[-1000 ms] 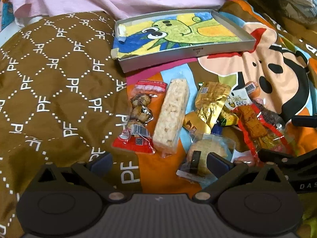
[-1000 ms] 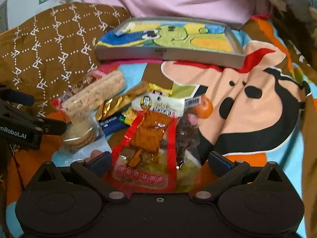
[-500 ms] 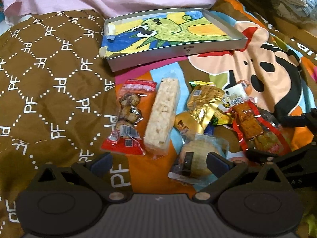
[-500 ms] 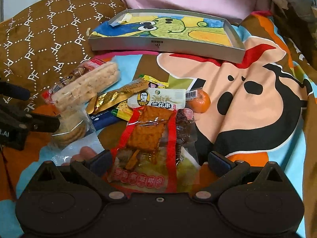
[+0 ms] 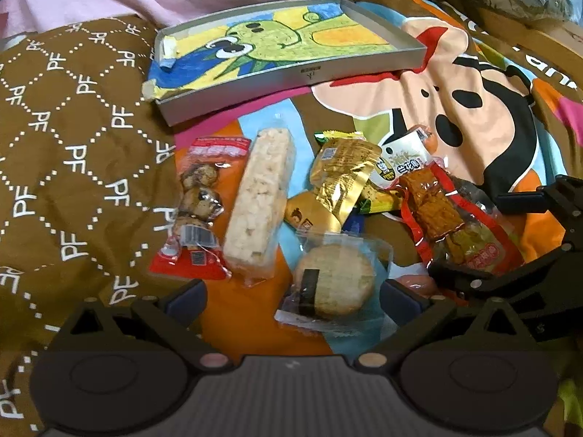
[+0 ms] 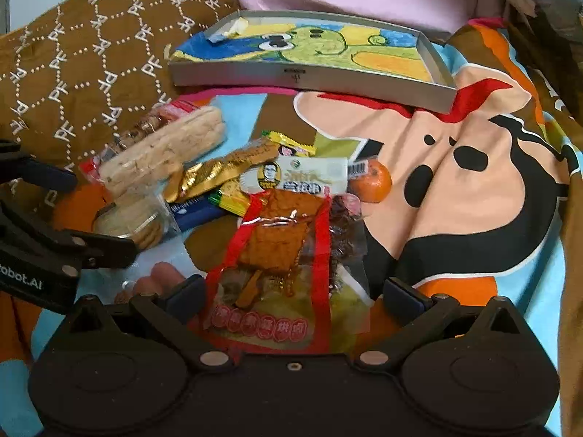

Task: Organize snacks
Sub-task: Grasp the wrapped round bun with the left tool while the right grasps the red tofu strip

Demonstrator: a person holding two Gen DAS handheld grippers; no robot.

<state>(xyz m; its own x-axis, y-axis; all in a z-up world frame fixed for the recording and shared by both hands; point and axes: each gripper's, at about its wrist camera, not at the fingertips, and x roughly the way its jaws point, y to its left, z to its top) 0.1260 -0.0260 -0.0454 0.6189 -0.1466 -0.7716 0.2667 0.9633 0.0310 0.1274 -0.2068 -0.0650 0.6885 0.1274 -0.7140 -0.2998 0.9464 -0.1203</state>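
Note:
A silver tray (image 5: 291, 74) (image 6: 309, 77) with a cartoon picture on its floor lies at the back of the bed. In front of it is a heap of snack packets. My left gripper (image 5: 293, 298) is open, and a round cracker in clear wrap (image 5: 335, 280) (image 6: 131, 218) lies between its fingers, nearer the right one. My right gripper (image 6: 295, 295) is open too, and a red-edged packet of brown dried pieces (image 6: 277, 255) (image 5: 452, 225) lies between its fingers. Neither packet is gripped.
A long rice bar (image 5: 258, 204) (image 6: 164, 153), a red packet of brown lumps (image 5: 198, 204), a gold packet (image 5: 342, 178), a white packet (image 6: 302, 176) and an orange (image 6: 375, 182) lie in the heap. A brown patterned quilt (image 5: 73, 145) is at the left.
Both grippers have crept forward towards the heap and stayed open. The round cracker now sits further in between the left fingers, the red-edged packet further in between the right ones.

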